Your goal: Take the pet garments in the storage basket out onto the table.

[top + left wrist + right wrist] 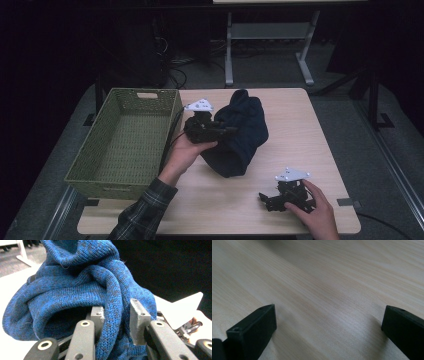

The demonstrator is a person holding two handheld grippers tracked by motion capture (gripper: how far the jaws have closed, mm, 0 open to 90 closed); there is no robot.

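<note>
**A:** so where's the blue knit garment [75,290] at? looks bunched up mid-desk [300,130] to me; just right of the green basket [125,140]

**B:** yep; the left tool [116,317] is clamped on a fold of it, knit pinched between both pads; the right tool [329,322] sits low over bare wood near the desk's front edge, jaws spread wide, gripping nothing; well apart from the garment

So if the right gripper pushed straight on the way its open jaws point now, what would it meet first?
Probably just the light wooden table top. The right gripper lies low near the table's front edge with its jaws wide apart and nothing between them, pointing left; that line looks free of the dark blue knitted garment, though depth is unclear.
</note>
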